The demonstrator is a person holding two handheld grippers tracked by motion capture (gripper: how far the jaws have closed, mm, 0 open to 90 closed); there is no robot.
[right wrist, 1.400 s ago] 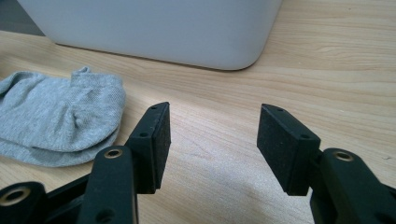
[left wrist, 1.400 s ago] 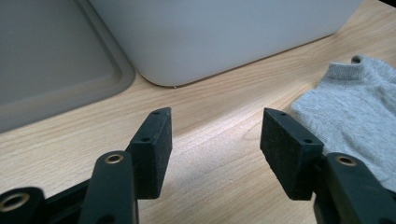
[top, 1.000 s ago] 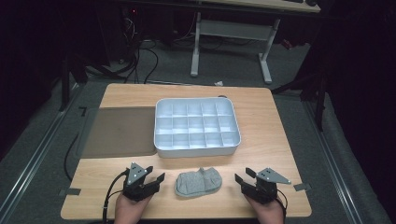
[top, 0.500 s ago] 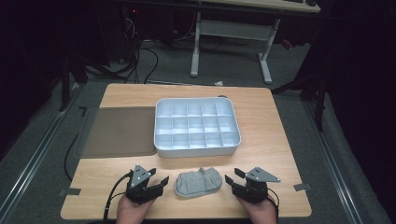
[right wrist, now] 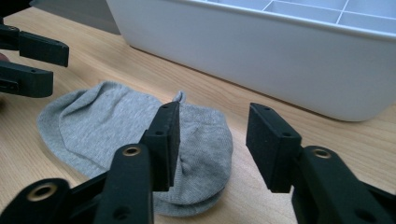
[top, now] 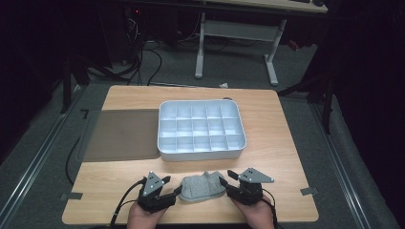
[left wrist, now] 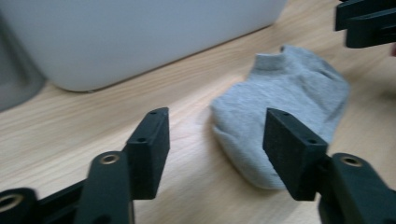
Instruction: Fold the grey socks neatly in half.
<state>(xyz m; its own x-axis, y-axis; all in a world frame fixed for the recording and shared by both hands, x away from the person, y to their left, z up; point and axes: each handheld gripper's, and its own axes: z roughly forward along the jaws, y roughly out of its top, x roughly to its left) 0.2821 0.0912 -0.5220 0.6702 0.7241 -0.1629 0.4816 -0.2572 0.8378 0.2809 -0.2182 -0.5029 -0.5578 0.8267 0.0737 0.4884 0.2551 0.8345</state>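
— Grey sock lies flat on the wooden surface, just in front of the white divided tray. Any label or writing on either?

— None that can be read; sock and tray look plain.

— And the grippers?

— Left gripper sits at the sock's left end, jaws spread, holding nothing. Right gripper is at the sock's right end, jaws also apart, one jaw over the fabric's edge.
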